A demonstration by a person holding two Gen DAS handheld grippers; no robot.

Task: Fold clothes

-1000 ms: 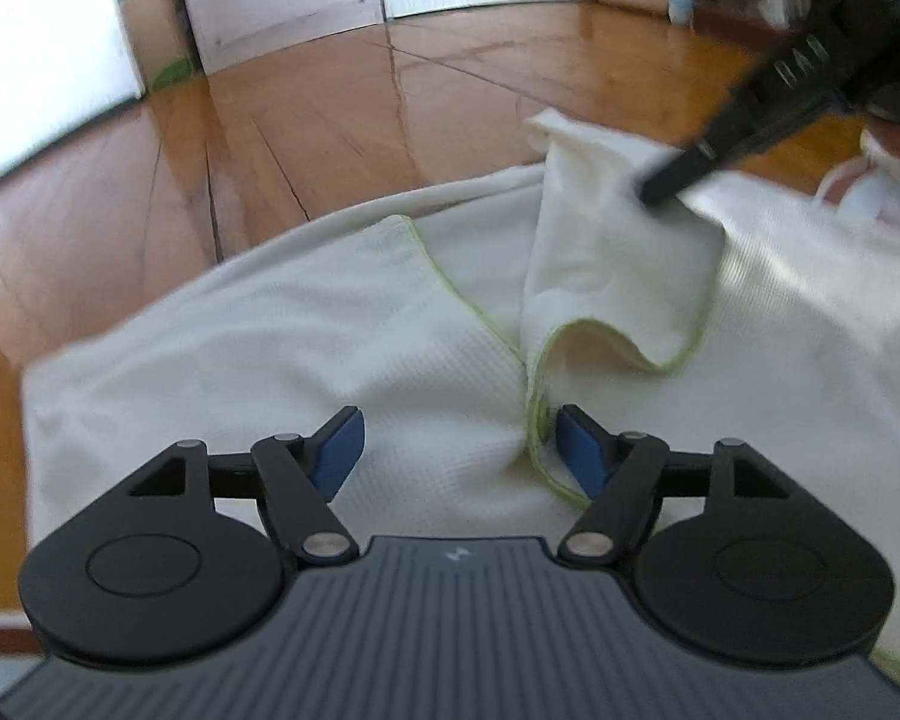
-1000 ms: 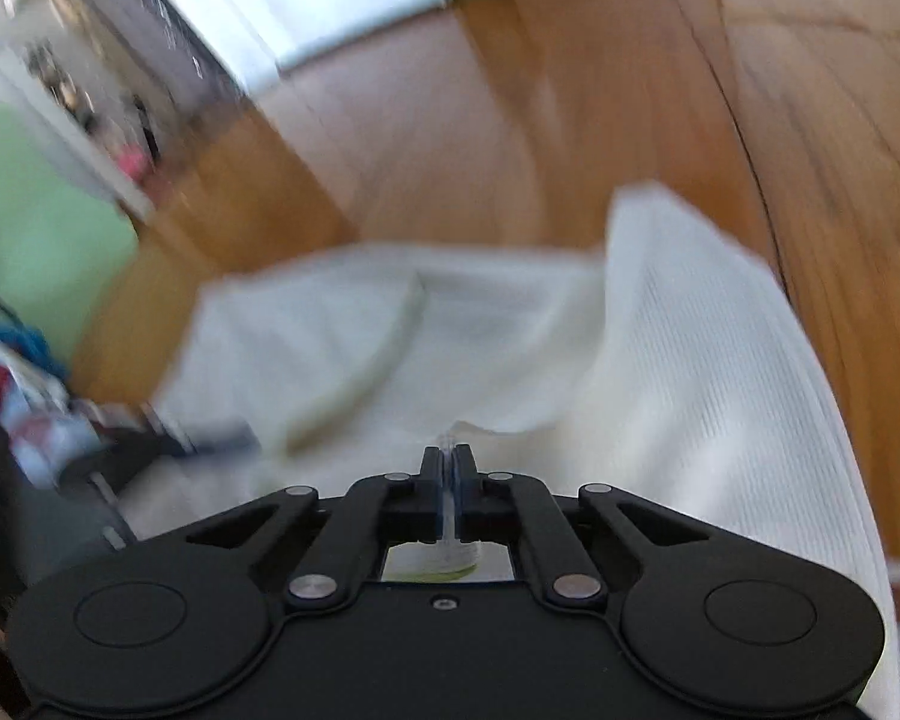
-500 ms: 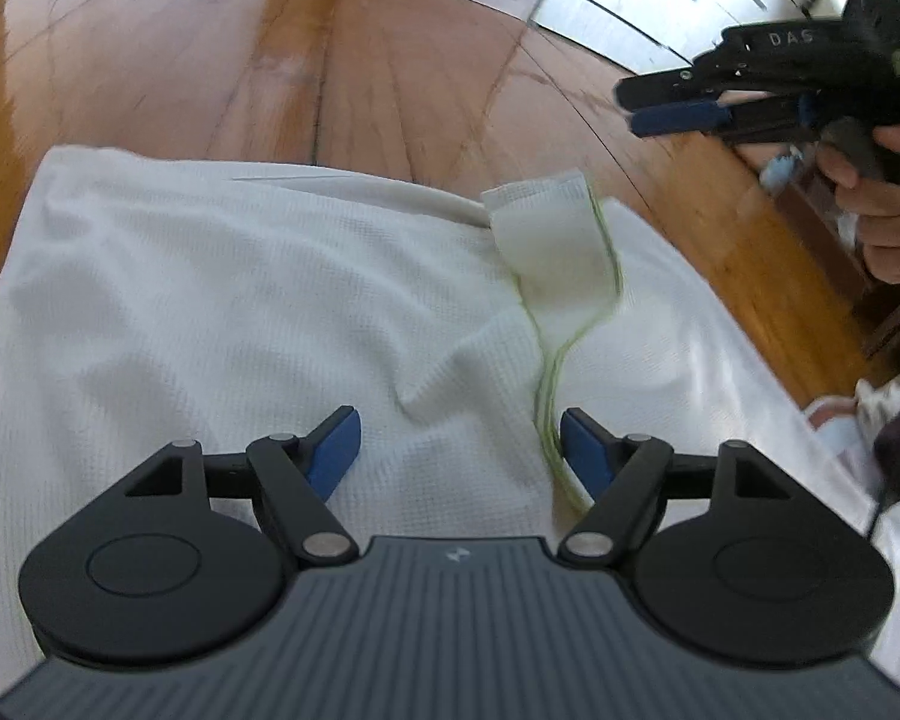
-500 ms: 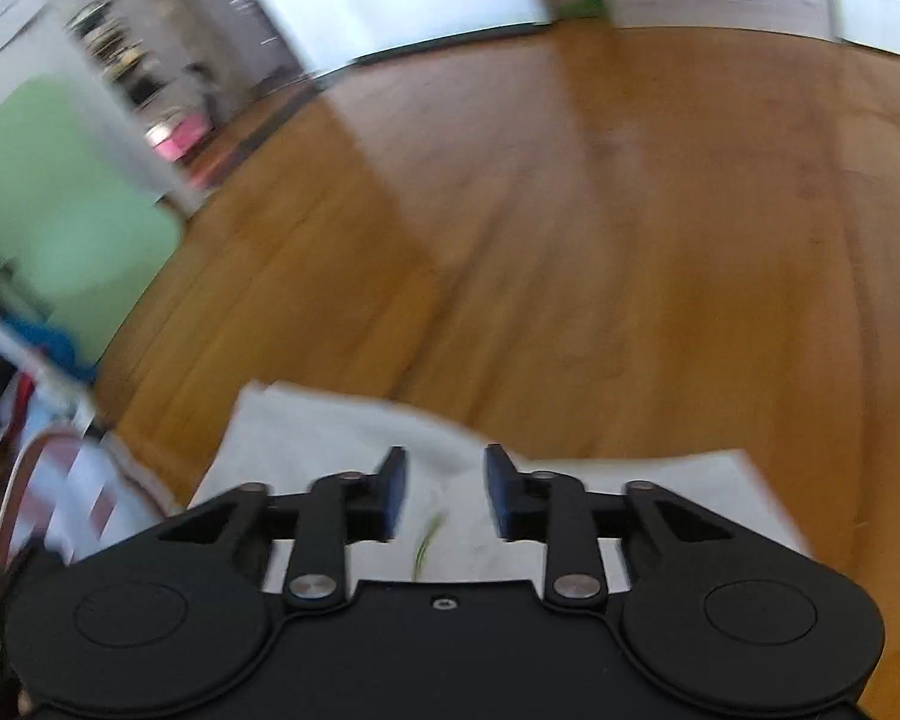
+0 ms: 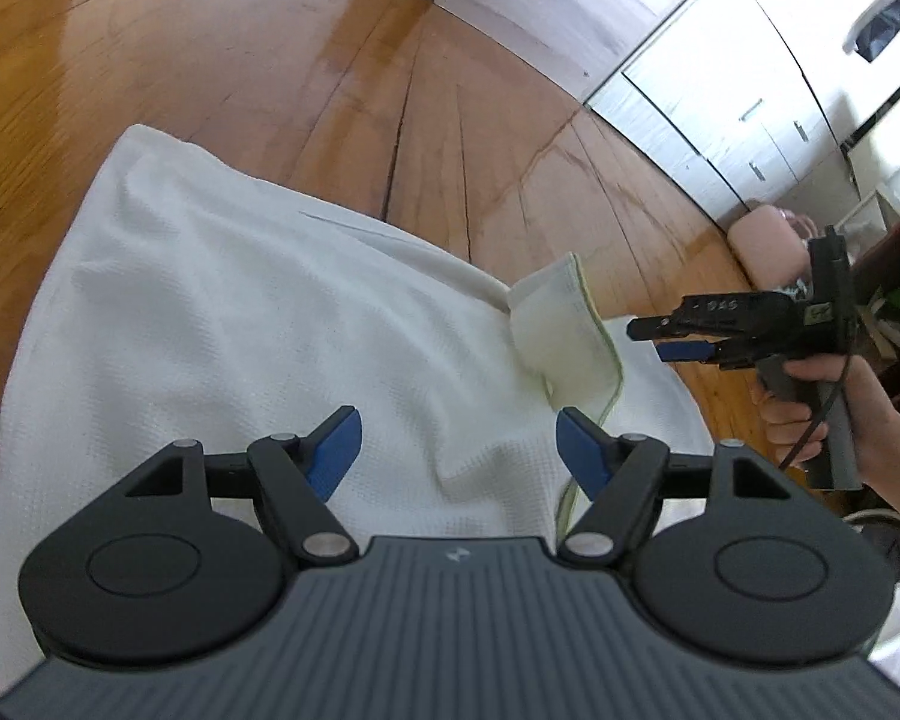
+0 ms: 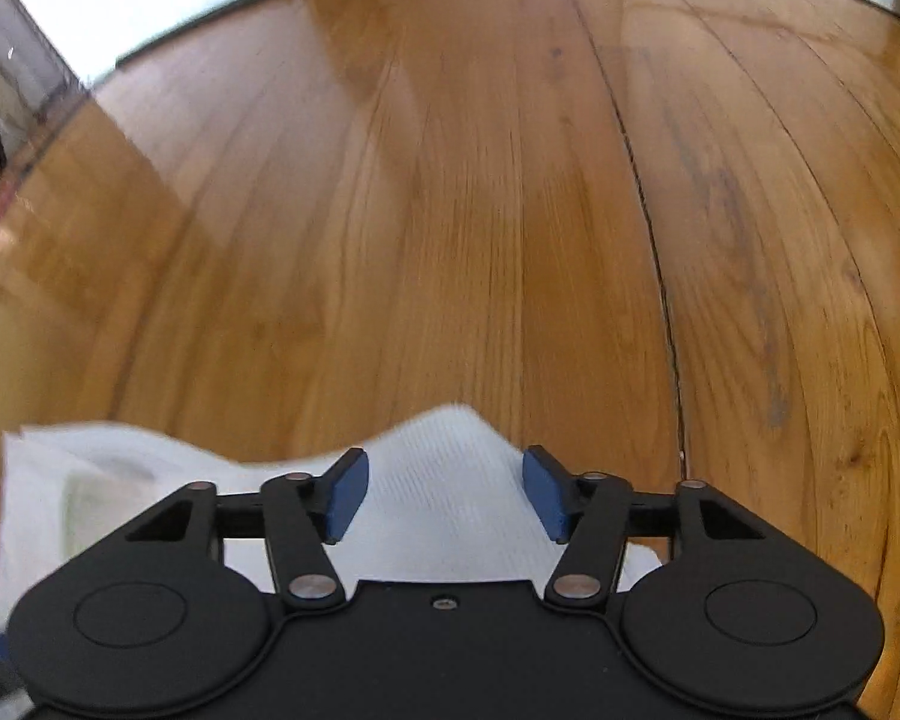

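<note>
Left gripper (image 5: 457,447) jaws apart, empty; right gripper (image 6: 444,495) jaws just opening, nothing between.

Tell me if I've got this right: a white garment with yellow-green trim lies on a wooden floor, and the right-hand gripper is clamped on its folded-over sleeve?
Not quite. The right gripper is not clamped on the sleeve: its jaws have just been opening, and the left wrist view shows them beside the sleeve, holding nothing. The rest stands: the white garment with yellow-green trim lies on the wooden floor.
</note>
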